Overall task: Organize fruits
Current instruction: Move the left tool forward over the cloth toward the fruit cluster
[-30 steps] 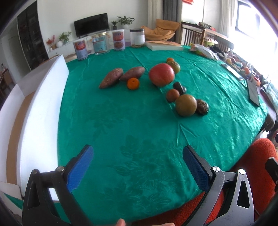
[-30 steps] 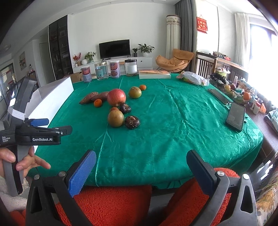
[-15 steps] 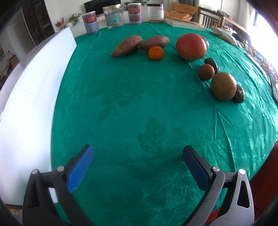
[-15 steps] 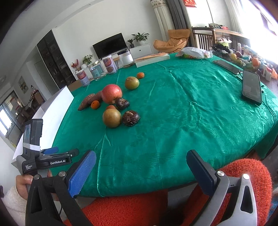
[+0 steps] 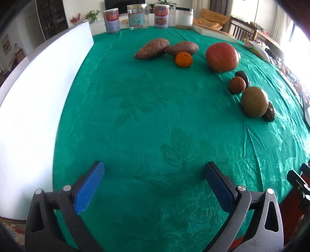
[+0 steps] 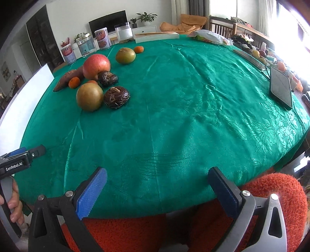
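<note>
Fruit lies loose on a green tablecloth [image 5: 155,120]. Two sweet potatoes [image 5: 152,48] and a small mandarin [image 5: 183,59] sit at the far middle in the left wrist view. Right of them are a big red fruit [image 5: 221,57], a small brown-red fruit [image 5: 236,85], a greenish-brown round fruit [image 5: 254,101] and two dark wrinkled ones [image 6: 116,97]. A green fruit [image 6: 125,55] and another mandarin [image 6: 139,49] lie farther back. My left gripper [image 5: 153,174] hangs open over bare cloth, well short of the fruit. My right gripper [image 6: 158,178] stands open above the table's near edge.
A white foam board [image 5: 38,100] runs along the table's left side. Several cans and jars [image 5: 136,17] stand at the far edge, with a flat box [image 6: 157,36]. A phone [image 6: 281,89] lies at the right. An orange fuzzy seat [image 6: 271,193] sits below the near edge.
My left gripper has moved forward and lower over the table toward the fruit. My right gripper has tilted down and closer to the table edge. Both stay open.
</note>
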Available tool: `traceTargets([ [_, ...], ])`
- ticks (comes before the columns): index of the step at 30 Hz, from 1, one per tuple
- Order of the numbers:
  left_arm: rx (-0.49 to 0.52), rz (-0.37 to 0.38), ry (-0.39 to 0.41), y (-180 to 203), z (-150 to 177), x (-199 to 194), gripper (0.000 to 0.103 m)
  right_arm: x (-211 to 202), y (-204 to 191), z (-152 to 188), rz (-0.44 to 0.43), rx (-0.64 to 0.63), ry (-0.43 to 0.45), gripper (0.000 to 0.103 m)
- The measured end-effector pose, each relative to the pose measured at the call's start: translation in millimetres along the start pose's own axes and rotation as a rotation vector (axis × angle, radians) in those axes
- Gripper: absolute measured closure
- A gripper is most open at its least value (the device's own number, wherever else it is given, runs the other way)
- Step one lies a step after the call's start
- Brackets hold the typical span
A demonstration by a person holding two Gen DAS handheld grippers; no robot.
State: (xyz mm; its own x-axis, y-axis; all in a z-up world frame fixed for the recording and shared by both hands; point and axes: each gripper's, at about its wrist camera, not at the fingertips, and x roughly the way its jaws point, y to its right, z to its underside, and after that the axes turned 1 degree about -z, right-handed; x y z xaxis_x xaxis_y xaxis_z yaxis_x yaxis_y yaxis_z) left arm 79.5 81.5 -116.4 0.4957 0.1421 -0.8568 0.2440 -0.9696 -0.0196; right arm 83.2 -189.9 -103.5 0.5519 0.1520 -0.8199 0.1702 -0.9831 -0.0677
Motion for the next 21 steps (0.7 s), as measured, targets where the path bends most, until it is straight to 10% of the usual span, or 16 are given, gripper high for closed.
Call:
traceTargets([
  [21,-0.006,-0.004,0.032,-0.4,2.4,-0.7,0.0,1.8,-10.0,6.4,0.049,-0.038,0.065,0.0],
])
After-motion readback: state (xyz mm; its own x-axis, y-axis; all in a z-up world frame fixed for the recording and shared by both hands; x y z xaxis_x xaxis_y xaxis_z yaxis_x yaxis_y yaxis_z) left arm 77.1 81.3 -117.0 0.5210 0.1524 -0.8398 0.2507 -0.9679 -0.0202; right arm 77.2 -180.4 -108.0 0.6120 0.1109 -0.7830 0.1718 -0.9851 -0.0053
